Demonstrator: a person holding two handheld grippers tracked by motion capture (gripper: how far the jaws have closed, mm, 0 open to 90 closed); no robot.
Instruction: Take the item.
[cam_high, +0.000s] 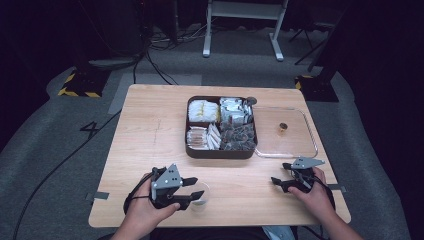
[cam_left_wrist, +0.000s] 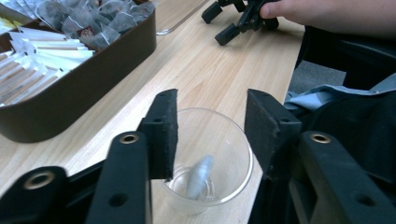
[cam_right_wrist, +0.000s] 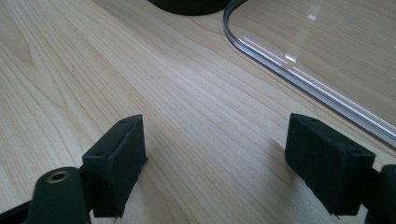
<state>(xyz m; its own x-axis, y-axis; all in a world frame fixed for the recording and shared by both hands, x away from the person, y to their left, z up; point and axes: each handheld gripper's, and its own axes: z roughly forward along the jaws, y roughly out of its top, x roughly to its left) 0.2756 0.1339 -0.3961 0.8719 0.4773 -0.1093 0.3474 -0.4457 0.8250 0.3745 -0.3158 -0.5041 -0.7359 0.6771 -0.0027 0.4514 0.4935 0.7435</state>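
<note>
The left gripper (cam_left_wrist: 210, 135) has its jaws spread on either side of a clear plastic cup (cam_left_wrist: 212, 161), the pads flanking the rim with a gap showing on each side, so it is not clamped on it, though whether the left pad brushes the rim I cannot tell. The cup stands upright on the table (cam_high: 150, 145), its open mouth up, and a small translucent sachet (cam_left_wrist: 200, 175) leans inside it. Seen from the high view, the cup (cam_high: 201, 196) sits at the near edge, well in front of the brown compartment box (cam_high: 220, 151) and toward its left corner.

The right gripper (cam_right_wrist: 212, 154) is released too, jaws wide over bare wood, nothing between them. It rests in front of the clear lid (cam_right_wrist: 327, 70) that lies flat just right of the box.

The cup lies straight ahead between the left pads, so the left hand is much the nearer; a plain squeeze across the cup's width looks like all the next grasp would need.
</note>
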